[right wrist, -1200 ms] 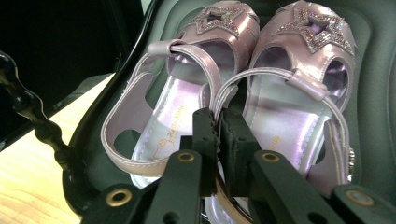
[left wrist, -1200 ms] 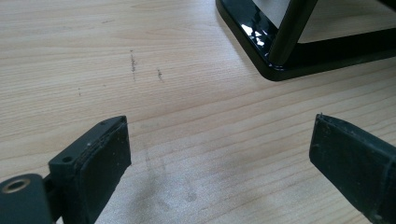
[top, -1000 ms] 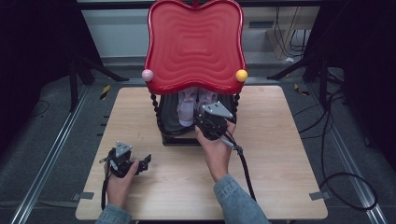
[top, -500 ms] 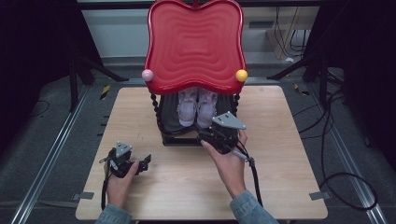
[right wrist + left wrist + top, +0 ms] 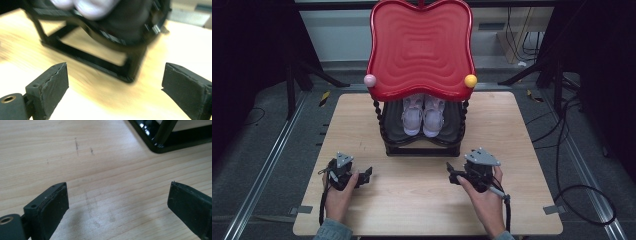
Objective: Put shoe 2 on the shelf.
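- Two pale lilac-and-white sneakers (image 5: 423, 115) sit side by side, touching, on the lower shelf of a black rack with twisted posts (image 5: 422, 145); their toes point toward the person's side of the table.
- That rack stands in the middle of the light wooden table (image 5: 522, 135), toward its far edge, and carries a glossy red wavy-edged tray top (image 5: 421, 47) that overhangs the sneakers. A pink ball (image 5: 370, 80) marks the tray's near left corner and a yellow ball (image 5: 470, 80) its near right corner.
- Right gripper (image 5: 452, 176): held in the person's right hand, low over the table in front of the rack's near right corner and apart from it. Its jaws have just been opening and now stand wide, with nothing between them. In the right gripper view the picture is blurred, yet the two black pads (image 5: 53, 87) frame the rack's base and the pale toes of the sneakers (image 5: 85, 6) beyond.
- Left gripper (image 5: 368, 175): held in the person's left hand, low over the table in front of the rack's near left corner, well apart from the other gripper. It is released, jaws spread with only bare wood between them. In the left gripper view a corner of the rack's black base (image 5: 160, 142) lies ahead at upper right.
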`<state>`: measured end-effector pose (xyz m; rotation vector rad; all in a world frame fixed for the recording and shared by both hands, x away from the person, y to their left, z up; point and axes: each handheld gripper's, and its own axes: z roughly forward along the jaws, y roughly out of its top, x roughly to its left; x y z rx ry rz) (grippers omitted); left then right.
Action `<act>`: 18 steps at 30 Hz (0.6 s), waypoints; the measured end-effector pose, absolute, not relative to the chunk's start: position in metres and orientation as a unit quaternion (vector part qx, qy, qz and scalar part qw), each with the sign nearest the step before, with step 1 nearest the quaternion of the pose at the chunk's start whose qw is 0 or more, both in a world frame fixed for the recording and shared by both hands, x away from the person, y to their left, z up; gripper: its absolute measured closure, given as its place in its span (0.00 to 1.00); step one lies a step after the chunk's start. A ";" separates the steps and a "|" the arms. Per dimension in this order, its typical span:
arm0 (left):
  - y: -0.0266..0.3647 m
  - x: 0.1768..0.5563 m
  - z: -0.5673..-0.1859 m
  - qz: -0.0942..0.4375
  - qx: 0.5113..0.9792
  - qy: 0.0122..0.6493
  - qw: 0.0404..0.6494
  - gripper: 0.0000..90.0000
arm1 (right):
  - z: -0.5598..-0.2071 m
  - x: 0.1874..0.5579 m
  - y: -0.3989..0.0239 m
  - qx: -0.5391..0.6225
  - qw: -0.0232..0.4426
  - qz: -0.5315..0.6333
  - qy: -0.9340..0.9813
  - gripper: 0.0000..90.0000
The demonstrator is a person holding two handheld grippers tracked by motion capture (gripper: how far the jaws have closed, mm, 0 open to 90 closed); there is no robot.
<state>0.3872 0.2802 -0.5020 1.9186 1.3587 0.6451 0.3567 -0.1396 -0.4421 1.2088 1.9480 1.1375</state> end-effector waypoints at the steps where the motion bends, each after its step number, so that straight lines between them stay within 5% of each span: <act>1: 0.281 0.388 -0.504 0.245 0.740 0.526 0.340 0.03 | -0.446 0.359 -0.145 0.458 0.285 0.421 0.729 0.08; 18: 0.281 0.395 -0.510 0.236 0.749 0.538 0.307 0.01 | -0.511 0.395 -0.212 0.557 0.232 0.325 0.728 0.10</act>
